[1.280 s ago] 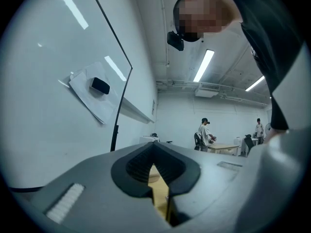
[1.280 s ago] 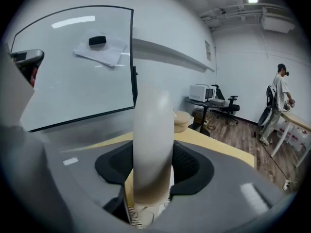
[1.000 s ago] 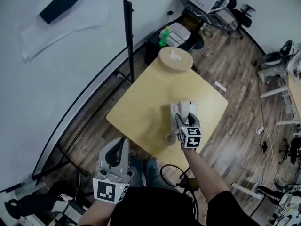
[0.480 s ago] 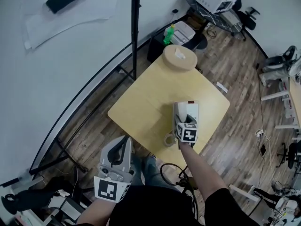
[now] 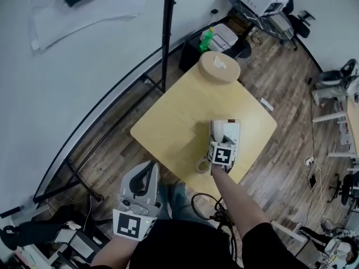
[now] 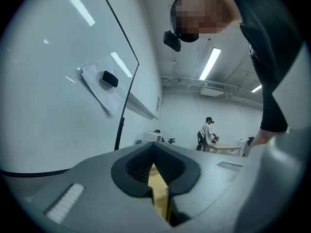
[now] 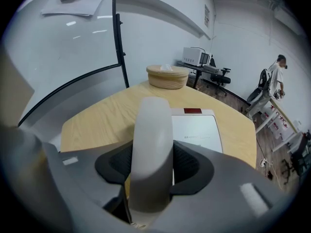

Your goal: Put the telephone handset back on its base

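Moved: right tool (image 5: pixel 222 150), forward along base (image 5: pixel 232 134). Right tool: clenched on handset (image 7: pixel 151 144), held over base's left side. Left tool (image 5: pixel 138 188): clenched, empty, off counter (image 5: pixel 174 122). Risk: skewed lowering leaves handset unseated; cord (image 5: pixel 201 165) may snag.

the right gripper (image 5: pixel 219 142) covers most of the handset (image 5: pixel 216 129); print on the base (image 7: pixel 197 130) is too small to read.

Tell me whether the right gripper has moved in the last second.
Yes. The right gripper, shut on the white telephone handset, has edged forward over the white rectangular base, toward the round wooden box.
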Demonstrator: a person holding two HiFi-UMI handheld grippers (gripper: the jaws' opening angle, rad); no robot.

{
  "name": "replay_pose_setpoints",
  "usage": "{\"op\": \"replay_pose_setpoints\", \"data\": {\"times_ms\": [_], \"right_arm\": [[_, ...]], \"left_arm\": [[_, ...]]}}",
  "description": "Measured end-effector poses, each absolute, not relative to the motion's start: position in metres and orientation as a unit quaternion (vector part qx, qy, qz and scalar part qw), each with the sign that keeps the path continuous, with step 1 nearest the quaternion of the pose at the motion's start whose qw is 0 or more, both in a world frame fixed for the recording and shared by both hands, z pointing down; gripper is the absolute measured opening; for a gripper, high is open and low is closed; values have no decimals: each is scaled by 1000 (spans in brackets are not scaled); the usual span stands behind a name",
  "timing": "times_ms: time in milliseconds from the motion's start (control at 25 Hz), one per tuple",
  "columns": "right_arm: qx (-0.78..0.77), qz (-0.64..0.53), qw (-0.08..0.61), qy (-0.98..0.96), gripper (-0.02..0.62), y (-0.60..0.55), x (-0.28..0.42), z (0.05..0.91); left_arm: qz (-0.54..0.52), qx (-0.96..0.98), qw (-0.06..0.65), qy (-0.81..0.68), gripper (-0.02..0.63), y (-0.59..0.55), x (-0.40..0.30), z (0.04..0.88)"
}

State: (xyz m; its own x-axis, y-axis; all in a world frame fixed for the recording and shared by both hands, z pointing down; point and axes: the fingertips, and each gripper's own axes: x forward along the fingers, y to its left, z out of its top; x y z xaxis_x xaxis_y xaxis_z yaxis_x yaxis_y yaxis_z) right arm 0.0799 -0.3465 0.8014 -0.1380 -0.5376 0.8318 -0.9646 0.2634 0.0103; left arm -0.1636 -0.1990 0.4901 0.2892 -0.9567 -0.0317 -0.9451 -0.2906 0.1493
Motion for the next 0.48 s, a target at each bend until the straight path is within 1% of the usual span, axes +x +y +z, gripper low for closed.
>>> {"op": "replay_pose_setpoints", "data": {"times_ms": [480], "right_arm": [[535, 293, 389, -690, 227, -345, 77, 803]], "left_arm": [[-58, 799, 57, -596, 0, -193, -166, 492]]}}
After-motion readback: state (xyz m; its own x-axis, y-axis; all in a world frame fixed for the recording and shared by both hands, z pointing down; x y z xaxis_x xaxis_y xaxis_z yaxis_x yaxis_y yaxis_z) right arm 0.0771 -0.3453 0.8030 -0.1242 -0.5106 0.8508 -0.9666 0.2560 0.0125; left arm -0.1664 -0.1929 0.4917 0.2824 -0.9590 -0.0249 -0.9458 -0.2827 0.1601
